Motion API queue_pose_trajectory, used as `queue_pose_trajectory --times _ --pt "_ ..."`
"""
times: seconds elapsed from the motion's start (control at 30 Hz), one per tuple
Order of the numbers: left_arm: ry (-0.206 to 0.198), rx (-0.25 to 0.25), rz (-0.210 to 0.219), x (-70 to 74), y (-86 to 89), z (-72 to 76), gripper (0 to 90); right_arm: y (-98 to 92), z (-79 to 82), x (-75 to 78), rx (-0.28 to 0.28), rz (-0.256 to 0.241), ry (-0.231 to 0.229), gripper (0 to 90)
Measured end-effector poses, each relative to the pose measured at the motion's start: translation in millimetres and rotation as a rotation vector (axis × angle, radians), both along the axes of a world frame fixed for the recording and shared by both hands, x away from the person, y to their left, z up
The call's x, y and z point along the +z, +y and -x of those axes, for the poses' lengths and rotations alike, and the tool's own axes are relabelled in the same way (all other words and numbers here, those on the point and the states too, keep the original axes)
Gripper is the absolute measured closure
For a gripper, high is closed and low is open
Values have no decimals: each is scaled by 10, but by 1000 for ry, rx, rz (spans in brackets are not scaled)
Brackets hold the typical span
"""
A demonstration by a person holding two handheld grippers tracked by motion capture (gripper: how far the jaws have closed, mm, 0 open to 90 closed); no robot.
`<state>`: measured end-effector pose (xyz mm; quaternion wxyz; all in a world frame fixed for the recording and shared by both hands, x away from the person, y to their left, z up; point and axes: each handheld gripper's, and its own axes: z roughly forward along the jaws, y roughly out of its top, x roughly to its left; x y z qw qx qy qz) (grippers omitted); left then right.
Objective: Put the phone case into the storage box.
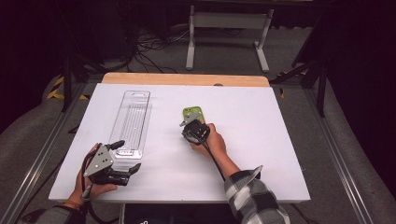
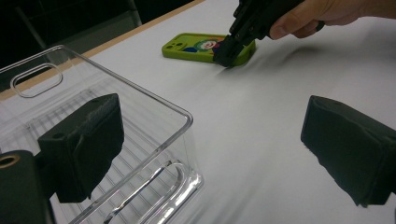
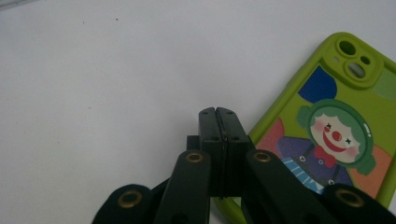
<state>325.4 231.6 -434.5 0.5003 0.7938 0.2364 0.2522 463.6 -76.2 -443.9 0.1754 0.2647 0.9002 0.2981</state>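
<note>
Right gripper (image 3: pixel 218 114) fingers pressed together, tip at green clown phone case's (image 3: pixel 336 126) edge on surface (image 1: pixel 261 140). Left gripper (image 2: pixel 210 140) fingers apart, one inside clear bin (image 2: pixel 93 93); high view shows bin well left of case.

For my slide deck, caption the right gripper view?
Shut right gripper pressing at the edge of a green clown-print phone case on the white table.

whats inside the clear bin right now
Nothing lies in the clear bin: only its ribbed floor shows through. The open left gripper has one jaw inside its near corner. The phone case lies outside, by the right gripper.
</note>
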Motion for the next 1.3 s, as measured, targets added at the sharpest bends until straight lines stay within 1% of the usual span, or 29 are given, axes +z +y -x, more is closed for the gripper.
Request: queue_pose_trajectory --times 0.07,0.17,0.27,0.33,0.47,0.5,0.57,0.63,0.7,0.77,0.8,0.87,0.93,0.97,1.07,1.23,1.3 --pt "1 0 1 0 -2 1 69 -14 8 -8 -5 10 2 900" --pt "3 0 2 -1 -1 4 70 -51 21 -7 -14 9 12 900" --pt "5 0 2 -3 -1 1 71 -143 25 -7 -36 -5 16 900" --pt "6 1 4 -3 -6 4 71 -183 30 -10 -40 -14 24 900" --pt "7 -2 2 -4 -13 -1 73 -181 48 -9 -39 -18 15 900" --pt "17 -4 4 -8 -20 6 74 -185 66 12 -43 -31 7 898" --pt "12 -4 1 -9 -19 3 74 -198 86 32 -41 -53 1 888" --pt "14 -5 5 -9 -15 3 74 -207 110 52 -37 -60 -14 882" --pt "15 -2 6 -8 -13 3 74 -213 125 64 -34 -68 -17 877" --pt "8 9 12 -11 -3 -3 72 -242 174 104 -28 -89 -45 862" --pt "12 5 8 -7 8 -10 72 -254 194 119 -26 -98 -53 861" --pt "16 11 20 -10 12 -13 72 -278 239 148 -24 -122 -75 852" --pt "13 9 17 -5 14 -12 73 -309 286 177 -16 -150 -93 843" --pt "13 9 17 -5 14 -12 73 -309 286 177 -16 -150 -93 843" --pt "8 7 8 -3 15 -12 72 -356 357 223 -7 -188 -124 830" --pt "6 7 16 -5 13 -8 73 -441 466 283 -2 -209 -184 821" --pt "10 5 17 -8 6 -6 73 -489 505 302 -1 -226 -192 817"
